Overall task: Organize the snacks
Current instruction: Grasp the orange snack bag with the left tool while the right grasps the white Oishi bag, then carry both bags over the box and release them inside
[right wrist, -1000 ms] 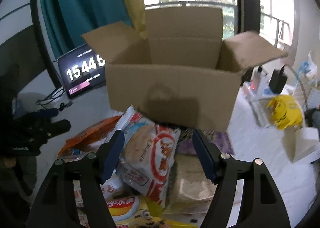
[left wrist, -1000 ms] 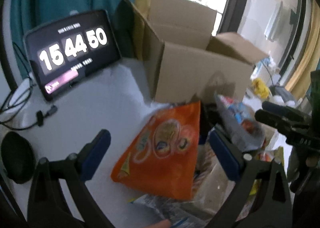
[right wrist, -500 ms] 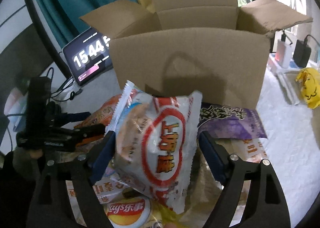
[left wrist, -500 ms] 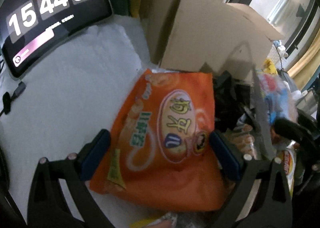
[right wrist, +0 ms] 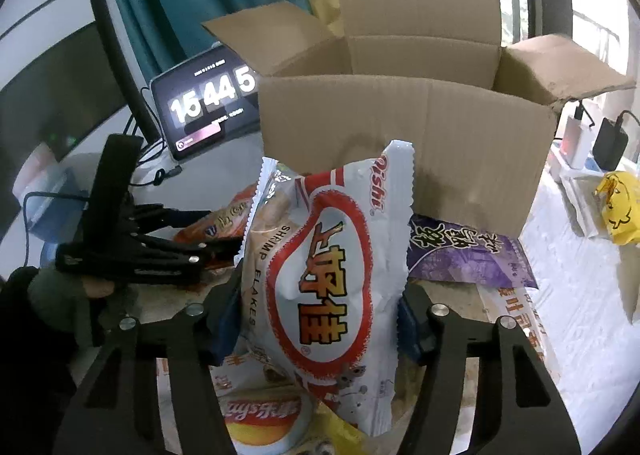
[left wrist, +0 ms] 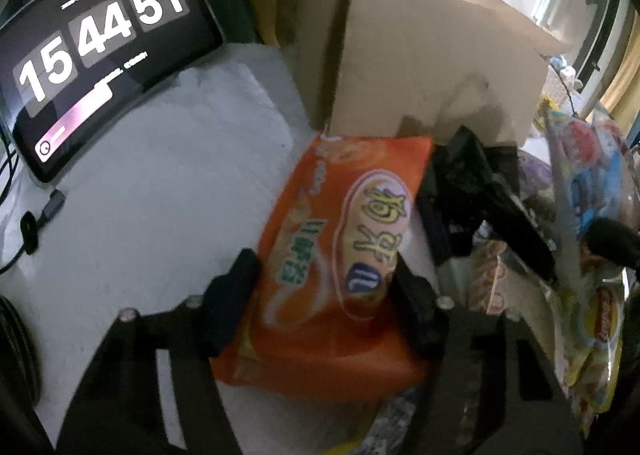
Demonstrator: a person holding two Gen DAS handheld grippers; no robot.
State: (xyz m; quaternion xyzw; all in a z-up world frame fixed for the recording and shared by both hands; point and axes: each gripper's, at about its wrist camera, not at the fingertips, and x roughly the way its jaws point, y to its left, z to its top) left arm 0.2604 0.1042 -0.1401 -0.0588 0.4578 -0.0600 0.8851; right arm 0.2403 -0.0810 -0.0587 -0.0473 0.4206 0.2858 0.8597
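While both sets of jaws are closing, each gripper is working on its own snack bag in front of the open cardboard box (right wrist: 404, 143). The left gripper (left wrist: 324, 279) is closing on the orange snack bag (left wrist: 340, 255), which is lying flat on the white table (left wrist: 160, 195) just beside the box's near corner; both pads are pressing against the bag's long edges. The right gripper (right wrist: 320, 311) is closing on the white shrimp flakes bag (right wrist: 324, 275), which is standing upright between the blue pads, and both pads are touching its sides. That bag is sitting on a pile of other packets, with a purple packet (right wrist: 464, 255) lying just beside it against the box wall. A tablet clock (left wrist: 96, 51) is leaning behind the table.
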